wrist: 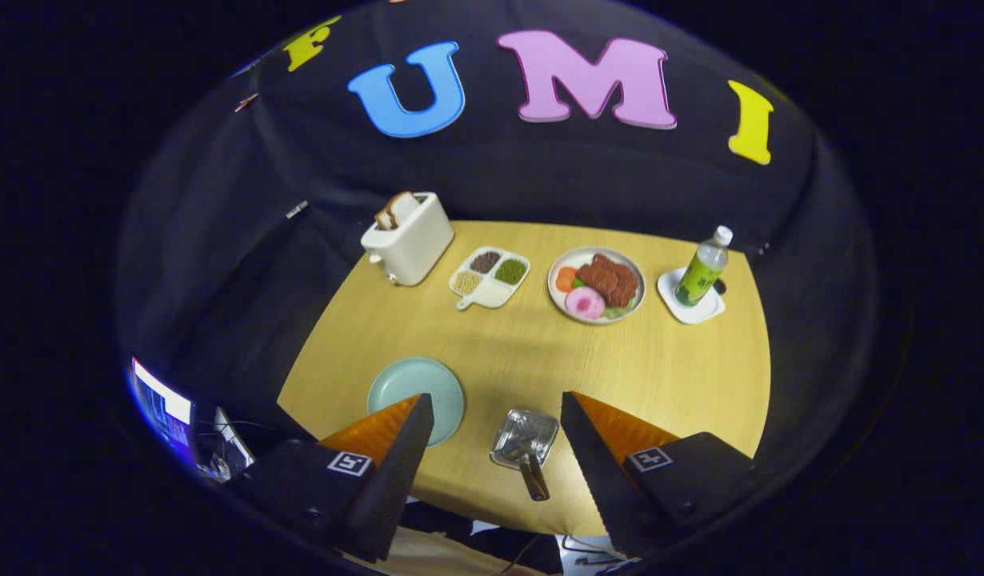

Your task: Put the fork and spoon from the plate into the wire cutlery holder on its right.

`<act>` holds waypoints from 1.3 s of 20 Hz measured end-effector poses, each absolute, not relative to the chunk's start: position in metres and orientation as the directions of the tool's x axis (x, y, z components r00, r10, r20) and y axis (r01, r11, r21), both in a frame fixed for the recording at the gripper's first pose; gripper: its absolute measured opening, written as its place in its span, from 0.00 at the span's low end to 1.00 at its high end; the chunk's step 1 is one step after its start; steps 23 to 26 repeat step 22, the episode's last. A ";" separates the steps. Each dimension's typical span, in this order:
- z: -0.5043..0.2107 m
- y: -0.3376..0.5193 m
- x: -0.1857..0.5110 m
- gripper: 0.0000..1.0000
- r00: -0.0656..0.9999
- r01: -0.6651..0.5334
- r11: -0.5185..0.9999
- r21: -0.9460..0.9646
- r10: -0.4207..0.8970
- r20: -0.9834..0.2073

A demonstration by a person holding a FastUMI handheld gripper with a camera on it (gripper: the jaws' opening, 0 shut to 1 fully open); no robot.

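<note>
Tool (496, 404) spread apart, gripping nothing, poised above the near edge of the tabletop (540, 360). Wire cutlery holder (525, 438) low in the frame between the fingers, utensil handles (534, 476) poking out. Pale green plate (416, 392) lower left, bare, partly behind the left finger.

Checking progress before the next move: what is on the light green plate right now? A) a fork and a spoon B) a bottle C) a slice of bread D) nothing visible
D: the light green plate looks bare, while handles stick out of the wire cutlery holder between the open gripper's fingers.
</note>
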State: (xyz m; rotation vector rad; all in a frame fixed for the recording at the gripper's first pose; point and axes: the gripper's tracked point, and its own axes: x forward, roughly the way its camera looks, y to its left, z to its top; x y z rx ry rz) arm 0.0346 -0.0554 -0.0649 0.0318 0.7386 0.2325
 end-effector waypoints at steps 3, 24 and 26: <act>-0.027 -0.050 0.033 0.99 0.819 -0.204 0.976 0.079 0.215 -0.532; 0.064 -0.052 -0.013 0.99 0.991 -0.136 0.990 0.044 0.136 0.004; 0.064 -0.052 -0.013 0.99 0.991 -0.136 0.990 0.044 0.136 0.004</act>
